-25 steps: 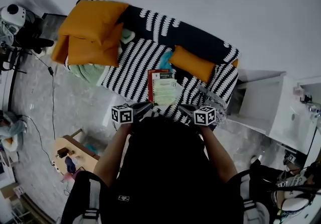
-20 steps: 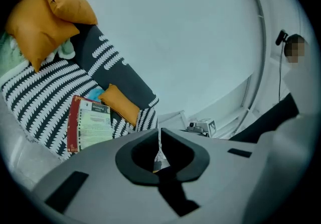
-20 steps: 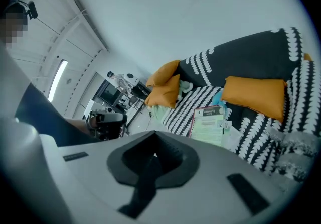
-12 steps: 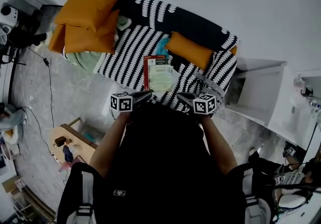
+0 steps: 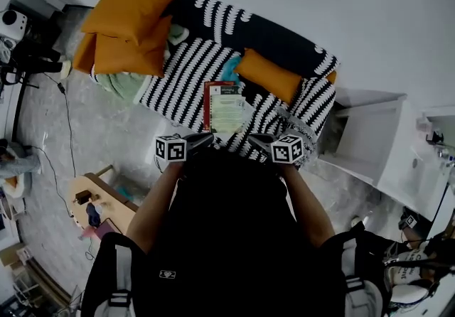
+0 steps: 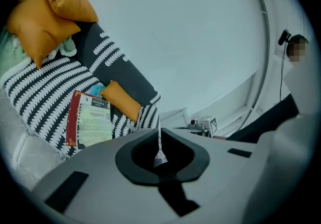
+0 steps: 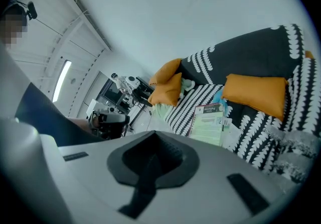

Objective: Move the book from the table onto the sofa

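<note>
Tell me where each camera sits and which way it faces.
Head view: on the person's head, looking steeply down at sofa and book; arms, left tongs, right tongs show.
Left gripper view: on the left tongs, facing the sofa along its shut jaws.
Right gripper view: on the right tongs, likewise, jaws shut.
Shared: the book on the sofa.

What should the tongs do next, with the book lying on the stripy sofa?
Probably just draw both tongs back a little and stop. The book already lies flat on the sofa, beside the orange cushion. The left tongs and right tongs are both shut, hold nothing and sit clear of it, so nothing seems left to carry.
</note>
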The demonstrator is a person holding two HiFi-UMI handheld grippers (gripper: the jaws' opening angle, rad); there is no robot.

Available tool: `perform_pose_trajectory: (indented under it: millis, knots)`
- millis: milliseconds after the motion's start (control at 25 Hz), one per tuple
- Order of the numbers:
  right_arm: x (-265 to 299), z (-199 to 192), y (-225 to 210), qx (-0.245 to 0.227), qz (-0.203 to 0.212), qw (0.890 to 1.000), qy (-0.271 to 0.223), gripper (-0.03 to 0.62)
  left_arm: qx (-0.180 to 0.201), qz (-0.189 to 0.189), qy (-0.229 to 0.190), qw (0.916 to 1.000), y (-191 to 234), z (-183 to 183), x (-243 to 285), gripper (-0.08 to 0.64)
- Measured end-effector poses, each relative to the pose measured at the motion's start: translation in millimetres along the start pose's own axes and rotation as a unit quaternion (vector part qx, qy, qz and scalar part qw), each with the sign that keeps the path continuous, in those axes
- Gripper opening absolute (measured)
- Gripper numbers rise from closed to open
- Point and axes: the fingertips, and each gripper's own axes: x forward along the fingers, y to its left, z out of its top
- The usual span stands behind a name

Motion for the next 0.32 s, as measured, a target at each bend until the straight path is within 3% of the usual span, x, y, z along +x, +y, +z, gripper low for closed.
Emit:
perform_pose_trajectory:
  millis: [320]
  knots:
    - [1.8, -0.2, -0.4, -0.004, 0.009, 1.000, 0.003, 0.006, 0.002, 0.011, -0.005, 0.9999, -0.2, -5.6, -3.1, 0.025]
